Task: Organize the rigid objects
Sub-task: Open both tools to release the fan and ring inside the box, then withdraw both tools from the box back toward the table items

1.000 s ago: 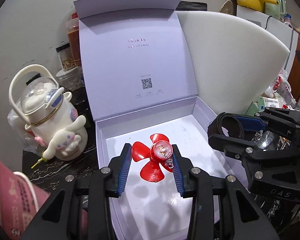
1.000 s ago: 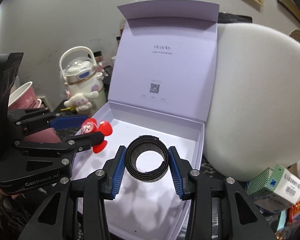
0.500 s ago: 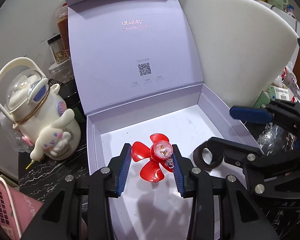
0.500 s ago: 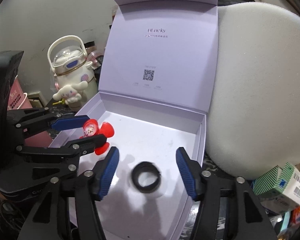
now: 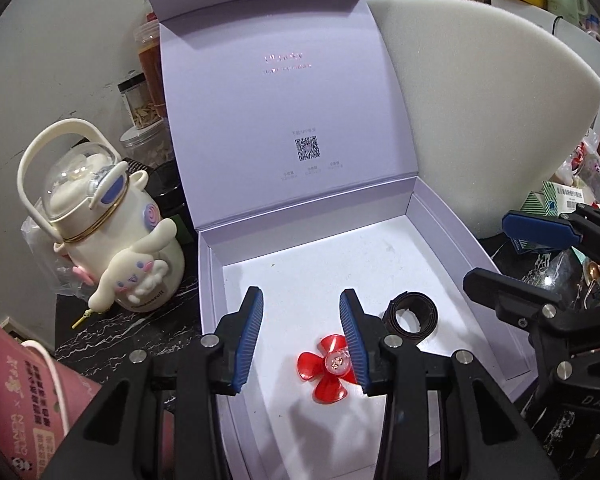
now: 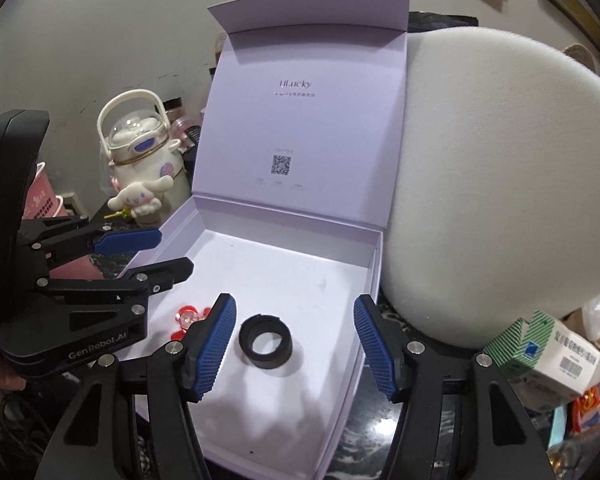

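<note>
Left wrist view: our left gripper [image 5: 302,334] is hanging spread over the lavender box [image 5: 452,240], the red propeller [image 5: 327,368] lying loose on the floor under its right pad, the black ring [image 5: 410,317] just right. Right wrist view: our right gripper [image 6: 294,346] is standing wide, pinching nothing, its jaws just opened; the ring [image 6: 265,342] is lying between them, the propeller [image 6: 186,318] left.

One open box [image 5: 440,232] holds two things: one red fan [image 5: 324,372] at 6 o'clock and one black ring [image 5: 410,316] at 4 o'clock. Outside stand one kettle [image 5: 112,240] at 9 o'clock, one foam block [image 5: 480,100] at 2 o'clock, and two grippers.
</note>
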`<state>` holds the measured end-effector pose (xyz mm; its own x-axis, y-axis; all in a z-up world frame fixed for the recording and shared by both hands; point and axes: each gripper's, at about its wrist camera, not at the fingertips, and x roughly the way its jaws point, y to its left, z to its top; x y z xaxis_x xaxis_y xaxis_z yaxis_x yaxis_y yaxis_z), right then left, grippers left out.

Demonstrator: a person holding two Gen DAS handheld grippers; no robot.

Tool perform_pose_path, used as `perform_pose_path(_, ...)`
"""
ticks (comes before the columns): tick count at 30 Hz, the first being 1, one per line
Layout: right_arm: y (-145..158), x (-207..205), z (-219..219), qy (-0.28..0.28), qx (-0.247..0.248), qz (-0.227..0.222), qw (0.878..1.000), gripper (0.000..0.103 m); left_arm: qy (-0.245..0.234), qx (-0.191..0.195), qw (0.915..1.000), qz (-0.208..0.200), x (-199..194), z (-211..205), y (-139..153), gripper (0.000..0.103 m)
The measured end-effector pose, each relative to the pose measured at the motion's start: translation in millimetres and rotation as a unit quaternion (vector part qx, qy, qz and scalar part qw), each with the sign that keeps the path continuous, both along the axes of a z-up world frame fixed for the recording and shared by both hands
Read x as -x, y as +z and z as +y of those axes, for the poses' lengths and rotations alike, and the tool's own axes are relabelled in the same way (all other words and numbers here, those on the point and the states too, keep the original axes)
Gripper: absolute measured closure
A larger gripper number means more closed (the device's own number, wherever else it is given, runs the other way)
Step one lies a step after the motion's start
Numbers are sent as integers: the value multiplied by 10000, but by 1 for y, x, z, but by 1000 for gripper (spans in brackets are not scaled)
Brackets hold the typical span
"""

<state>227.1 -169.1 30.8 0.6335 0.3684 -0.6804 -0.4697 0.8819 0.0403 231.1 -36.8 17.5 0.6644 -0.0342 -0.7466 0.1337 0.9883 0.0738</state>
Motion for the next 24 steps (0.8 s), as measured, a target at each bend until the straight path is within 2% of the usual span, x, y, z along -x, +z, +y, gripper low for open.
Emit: perform_pose_path(24, 56, 83, -22, -150, -121, -710, 9973, 40, -121, 138, 9968, -778, 82, -9, 69, 64)
